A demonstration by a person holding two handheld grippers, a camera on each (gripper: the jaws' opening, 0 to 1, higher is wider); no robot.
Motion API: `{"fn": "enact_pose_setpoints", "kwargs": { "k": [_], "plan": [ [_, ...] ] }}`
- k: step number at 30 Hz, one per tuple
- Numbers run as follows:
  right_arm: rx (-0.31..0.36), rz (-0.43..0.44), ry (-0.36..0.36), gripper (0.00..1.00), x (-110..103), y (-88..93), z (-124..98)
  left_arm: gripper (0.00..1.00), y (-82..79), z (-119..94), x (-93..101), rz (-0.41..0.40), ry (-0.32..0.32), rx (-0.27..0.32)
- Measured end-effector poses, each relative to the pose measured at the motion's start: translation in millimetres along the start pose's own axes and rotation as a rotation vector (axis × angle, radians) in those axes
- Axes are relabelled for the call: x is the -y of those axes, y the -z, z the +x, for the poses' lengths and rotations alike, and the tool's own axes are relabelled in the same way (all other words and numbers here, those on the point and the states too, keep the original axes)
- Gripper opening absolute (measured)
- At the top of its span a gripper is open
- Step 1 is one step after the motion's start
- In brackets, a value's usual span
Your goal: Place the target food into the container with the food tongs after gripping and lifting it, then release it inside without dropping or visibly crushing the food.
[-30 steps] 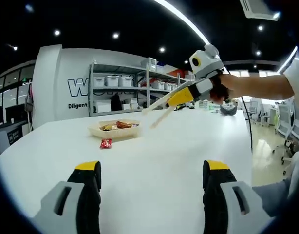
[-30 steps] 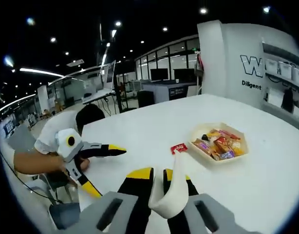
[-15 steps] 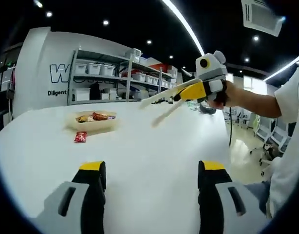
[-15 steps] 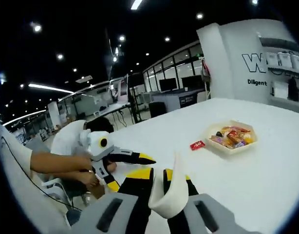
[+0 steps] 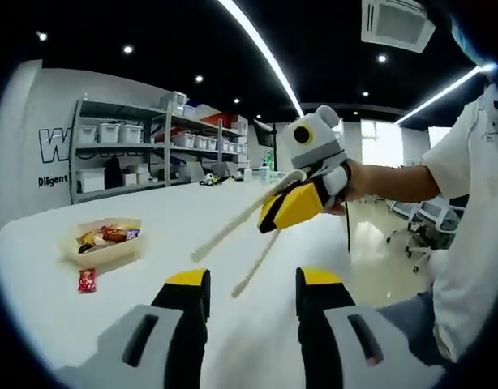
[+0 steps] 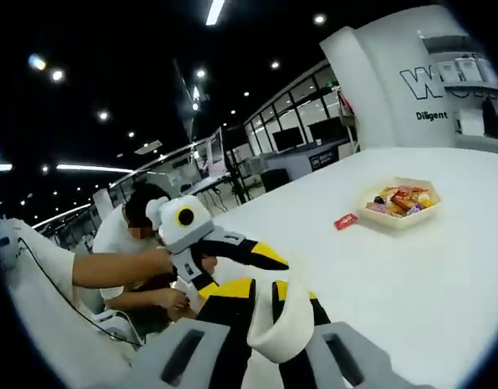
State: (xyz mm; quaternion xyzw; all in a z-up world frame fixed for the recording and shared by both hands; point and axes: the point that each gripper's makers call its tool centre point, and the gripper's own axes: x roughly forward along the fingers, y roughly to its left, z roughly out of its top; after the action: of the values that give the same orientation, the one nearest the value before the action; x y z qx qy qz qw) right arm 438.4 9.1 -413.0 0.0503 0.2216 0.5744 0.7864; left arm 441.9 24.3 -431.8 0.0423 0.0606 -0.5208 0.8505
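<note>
While the right claw clenches the tongs above the table, the left claw hovers parted.

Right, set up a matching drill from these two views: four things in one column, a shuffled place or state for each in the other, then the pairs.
Things:
1. food tongs
2. red packet
3. tray
4. left claw

Places or states:
A. lying alone on the white table, beside the tray
B. open, nothing between its jaws
C. held in the right claw, arms apart
D. holding assorted wrapped snacks

Pairs: 1-C, 2-A, 3-D, 4-B
</note>
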Motion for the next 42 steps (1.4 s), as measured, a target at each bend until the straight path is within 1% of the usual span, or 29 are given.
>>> {"fn": "enact_pose_setpoints", "kwargs": {
  "k": [2,4,5,6,7,10,11,12,13,14,16,18,20,23,24,25,27,28,29,30,31,32,33,35,36,37,38,42],
  "plan": [
    [0.012,0.024,-0.012,0.03,-1.7,0.1,0.0,0.33,-0.8,2.1,2.4,-0.003,0.023,-0.009],
    [0.004,0.026,-0.011,0.03,-1.0,2.6,0.8,0.27,1.1,5.1,6.2,0.01,0.049,-0.025],
    [0.004,0.026,-0.01,0.03,-0.7,3.5,1.1,0.23,2.7,6.6,10.9,0.028,0.079,-0.038],
    [0.018,0.071,-0.041,0.03,-5.2,2.0,1.3,0.2,3.9,7.8,11.9,0.045,0.086,-0.047],
    [0.01,0.083,-0.045,0.03,-4.7,3.4,0.7,0.18,3.3,8.3,11.6,0.041,0.086,-0.047],
    [0.001,0.066,-0.038,0.03,-2.6,6.3,0.9,0.13,2.2,9.4,12.9,0.049,0.101,-0.038],
    [-0.008,0.072,-0.042,0.03,-2.7,7.8,0.8,0.11,6.1,10.5,12.9,0.07,0.106,-0.056],
    [-0.012,0.073,-0.043,0.03,-3.0,8.3,0.8,0.09,7.7,11.2,13.1,0.073,0.11,-0.064],
    [-0.019,0.062,-0.044,0.03,-4.1,9.0,1.4,0.08,9.5,10.5,17.2,0.084,0.138,-0.073],
    [-0.017,0.055,-0.049,0.03,-6.1,8.2,1.2,0.07,8.9,10.9,18.2,0.092,0.147,-0.07],
    [-0.005,0.059,-0.06,0.04,-10.1,5.2,-0.1,0.05,8.2,10.3,23.2,0.079,0.174,-0.067],
    [-0.003,0.056,-0.07,0.04,-11.3,3.2,-0.6,0.04,7.0,9.4,26.7,0.082,0.189,-0.065],
    [-0.003,0.07,-0.076,0.04,-12.7,2.8,-0.4,0.03,6.0,9.1,26.5,0.091,0.189,-0.062],
    [-0.009,0.107,-0.082,0.04,-13.8,3.2,-1.1,0.03,4.8,7.6,28.2,0.067,0.211,-0.064],
    [-0.016,0.16,-0.076,0.03,-13.9,3.5,-1.3,0.03,4.6,7.7,29.1,0.071,0.21,-0.065],
    [-0.027,0.181,-0.069,0.03,-12.2,3.9,-1.1,0.03,4.3,8.4,30.9,0.077,0.21,-0.071],
    [-0.03,0.203,-0.072,0.03,-12.3,3.3,-0.4,0.04,5.8,9.9,30.5,0.061,0.205,-0.082],
    [-0.029,0.211,-0.081,0.03,-14.6,3.2,0.2,0.03,7.3,10.3,32.2,0.059,0.212,-0.094],
    [-0.024,0.217,-0.077,0.03,-14.5,2.2,1.1,0.03,8.1,10.9,32.8,0.074,0.211,-0.094],
    [-0.025,0.214,-0.071,0.03,-14.8,2.1,1.9,0.04,8.6,11.0,30.3,0.092,0.197,-0.093],
    [-0.028,0.197,-0.07,0.03,-16.8,1.9,3.8,0.03,9.0,11.1,31.0,0.076,0.205,-0.095],
    [-0.033,0.197,-0.071,0.03,-17.1,2.3,3.7,0.03,9.7,10.4,33.5,0.079,0.216,-0.095],
    [-0.037,0.194,-0.079,0.04,-19.1,3.2,2.7,0.02,9.0,9.3,34.4,0.097,0.218,-0.085],
    [-0.039,0.177,-0.109,0.04,-23.0,4.2,1.1,0.02,7.4,7.3,37.1,0.081,0.235,-0.079],
    [-0.036,0.15,-0.109,0.04,-23.5,5.6,0.5,0.02,3.6,5.4,39.7,0.076,0.251,-0.061],
    [-0.001,0.112,-0.104,0.05,-21.4,1.4,0.5,0.02,2.6,5.3,36.9,0.047,0.238,-0.059],
    [0.019,0.076,-0.114,0.05,-22.5,-0.8,-0.7,0.02,2.4,4.1,36.9,0.057,0.244,-0.058],
    [0.025,-0.055,-0.111,0.14,-23.8,2.8,-5.2,0.02,-2.7,0.1,40.2,0.045,0.261,-0.04]
  ]
}}
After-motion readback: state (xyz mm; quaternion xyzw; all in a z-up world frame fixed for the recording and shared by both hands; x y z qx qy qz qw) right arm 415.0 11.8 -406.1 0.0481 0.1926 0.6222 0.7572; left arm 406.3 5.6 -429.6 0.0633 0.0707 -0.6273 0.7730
